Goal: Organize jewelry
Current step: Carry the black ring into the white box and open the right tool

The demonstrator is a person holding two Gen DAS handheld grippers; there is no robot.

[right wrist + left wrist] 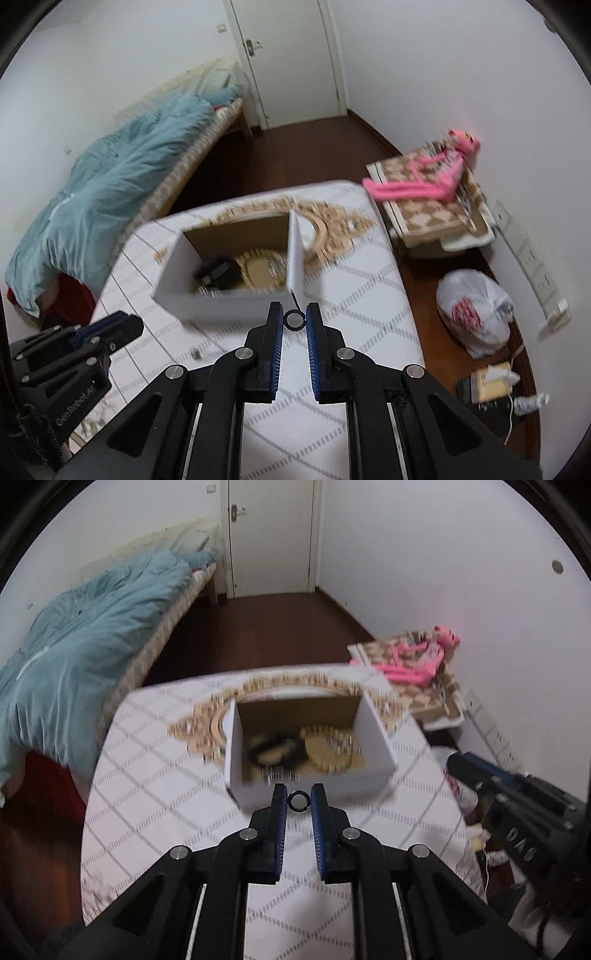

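An open white cardboard box (pixel 376 723) stands on the table, seen also in the right wrist view (pixel 295 251). Inside lie a black bracelet (pixel 277 749), a beaded gold necklace (pixel 328 749) and small silver pieces. My left gripper (pixel 298 800) is shut on a small black ring (pixel 298 800), held just in front of the box. My right gripper (pixel 294 319) is shut on another small black ring (pixel 294 319), near the box's front right corner. A small dark item (pixel 196 353) lies on the cloth in front of the box.
The table (pixel 155 812) has a white diamond-pattern cloth; a gold-framed mirror (pixel 207 723) lies behind the box. A bed with a teal duvet (pixel 81 642) is at left. A pink plush toy (pixel 436 173) on a box and a plastic bag (pixel 472 306) are at right.
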